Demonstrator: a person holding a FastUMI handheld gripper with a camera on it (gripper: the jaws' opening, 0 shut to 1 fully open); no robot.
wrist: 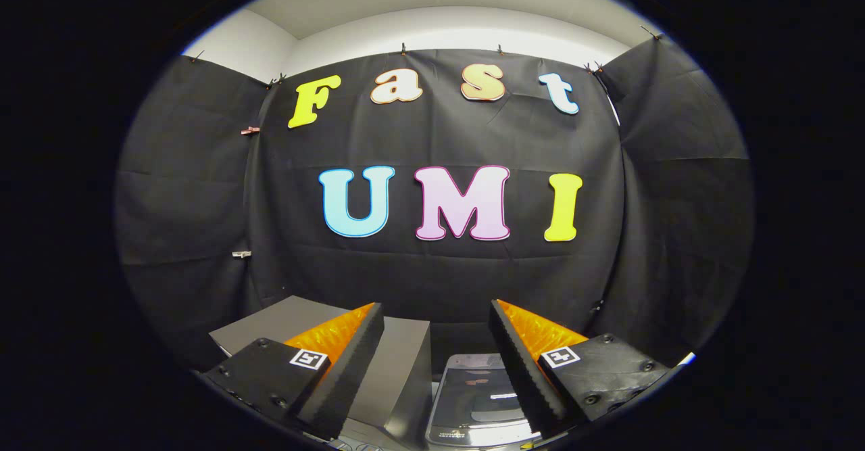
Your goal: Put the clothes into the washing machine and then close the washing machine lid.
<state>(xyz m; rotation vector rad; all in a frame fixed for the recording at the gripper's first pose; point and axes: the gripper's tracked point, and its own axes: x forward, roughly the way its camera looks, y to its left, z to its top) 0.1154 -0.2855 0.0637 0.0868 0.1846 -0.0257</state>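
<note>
My gripper (436, 363) is up high, fingers spread wide apart with nothing between them, aimed level at the booth wall. Down below, between and just under the fingertips, sits the washing machine (476, 404). I see its glossy top panel, and it looks as if the lid is lying flat over it, though from this shallow angle I can't be sure it's fully down. Just beside the machine, under my left finger, there's a grey box (399, 363) with a flat top. I see no clothes from here, so I can't tell whether they're inside the drum or lying somewhere beneath my line of sight.

This fits two stages: clothes still waiting to be fetched, or load in and lid down. So I commit to neither. What counts now, I reckon, is tipping the gripper nose-down toward the machine so its top and surroundings come properly into sight, keeping the fingers parted and clear of the box edge.
</note>
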